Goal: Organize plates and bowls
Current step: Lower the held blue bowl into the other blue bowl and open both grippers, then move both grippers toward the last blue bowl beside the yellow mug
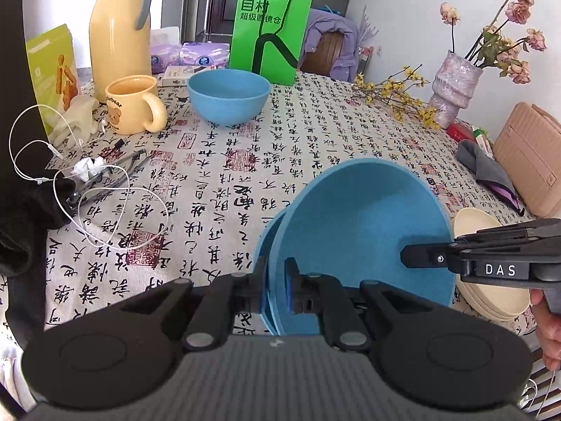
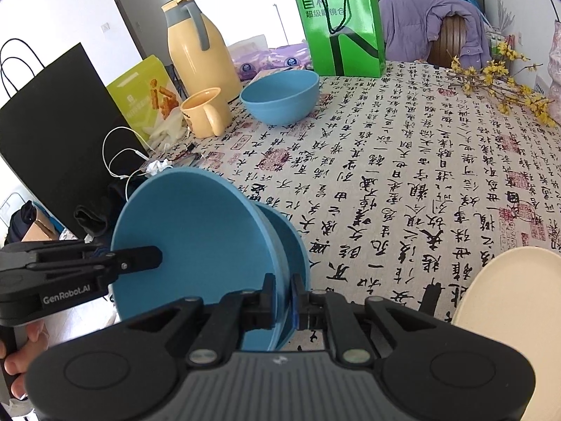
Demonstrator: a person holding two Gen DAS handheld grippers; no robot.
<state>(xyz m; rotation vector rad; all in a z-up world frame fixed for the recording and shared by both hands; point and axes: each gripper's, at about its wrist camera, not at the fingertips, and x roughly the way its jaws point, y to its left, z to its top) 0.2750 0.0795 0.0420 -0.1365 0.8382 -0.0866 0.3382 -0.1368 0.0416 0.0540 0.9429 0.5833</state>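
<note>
two hand-held grippers angled downward — left gripper [image 1: 277,287] and right gripper [image 2: 283,298] each clamped on opposite rims of stacked blue bowls [image 1: 361,231].

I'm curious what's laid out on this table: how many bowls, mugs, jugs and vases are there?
Blue bowls: 3, one standing on the tablecloth and two tilted together close to the cameras
Yellow mug: 1
Yellow thermos jug: 1
Pink vase: 1
Total: 6
</note>
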